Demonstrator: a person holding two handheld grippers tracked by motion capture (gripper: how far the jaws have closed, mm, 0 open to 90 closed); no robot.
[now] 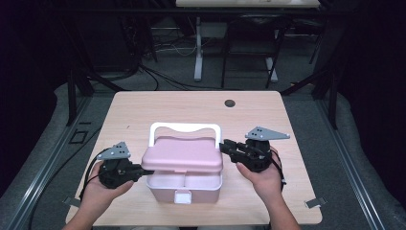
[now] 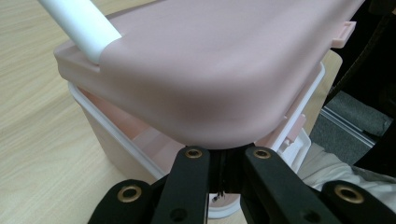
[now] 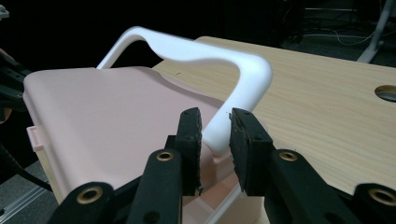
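A pink lunch box (image 1: 165, 189) with a white carry handle (image 1: 184, 127) stands on the wooden table (image 1: 158, 108). Its pink lid (image 1: 184, 154) is tilted, and the front edge stands above the box rim so the inside compartments show. My left gripper (image 1: 140, 170) is shut on the lid's left edge. In the left gripper view the jaws (image 2: 227, 151) meet under the lid's (image 2: 224, 70) rounded corner. My right gripper (image 1: 223, 146) reaches in from the right. In the right gripper view its pads (image 3: 215, 126) press either side of the handle's (image 3: 243, 70) leg.
A white latch (image 1: 182, 196) hangs at the box front. A round cable hole (image 1: 230, 103) sits near the table's far edge. Desk legs, cables and dark frames stand beyond the table. A floor rail runs along each side.
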